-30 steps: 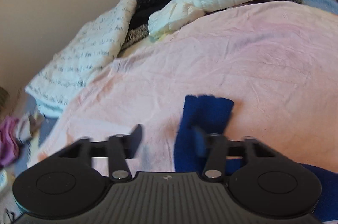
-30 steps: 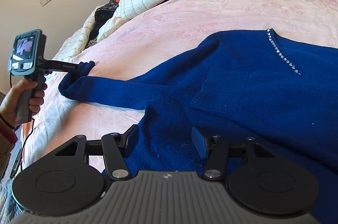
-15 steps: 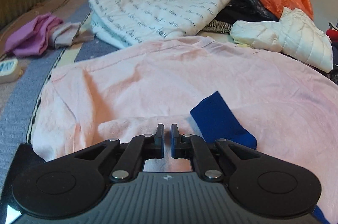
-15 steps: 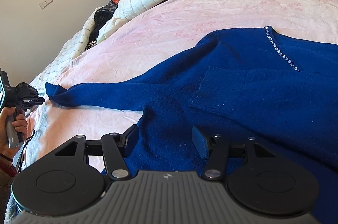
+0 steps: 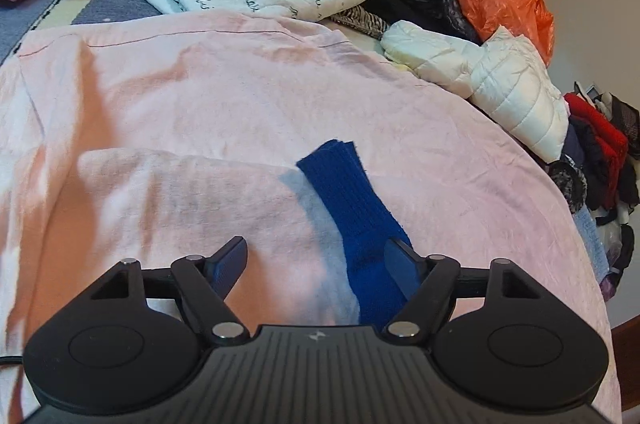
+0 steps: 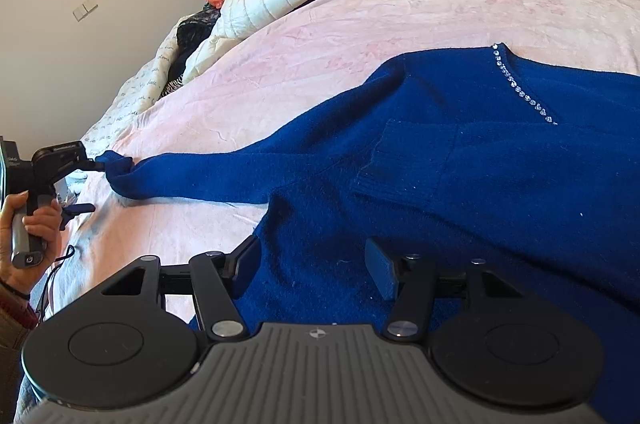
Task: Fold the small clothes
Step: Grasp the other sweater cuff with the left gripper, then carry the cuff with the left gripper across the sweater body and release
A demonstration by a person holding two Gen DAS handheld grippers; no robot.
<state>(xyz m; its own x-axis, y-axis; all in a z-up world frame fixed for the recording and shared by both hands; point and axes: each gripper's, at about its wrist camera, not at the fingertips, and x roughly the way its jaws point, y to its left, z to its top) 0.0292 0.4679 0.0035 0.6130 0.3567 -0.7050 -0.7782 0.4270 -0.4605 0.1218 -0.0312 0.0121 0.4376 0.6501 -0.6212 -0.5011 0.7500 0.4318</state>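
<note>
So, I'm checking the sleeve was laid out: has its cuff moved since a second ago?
Yes. In the right wrist view the sleeve cuff has shifted leftward across the pink sheet, toward its left edge, so the sleeve lies straighter.

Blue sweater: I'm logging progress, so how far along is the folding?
Early. Done: one sleeve lies folded across the blue sweater. In hand: the left hand-held gripper is opening around the other sleeve's cuff. Left: folding that outstretched sleeve in, then the body; the right hand-held gripper hovers open.
</note>
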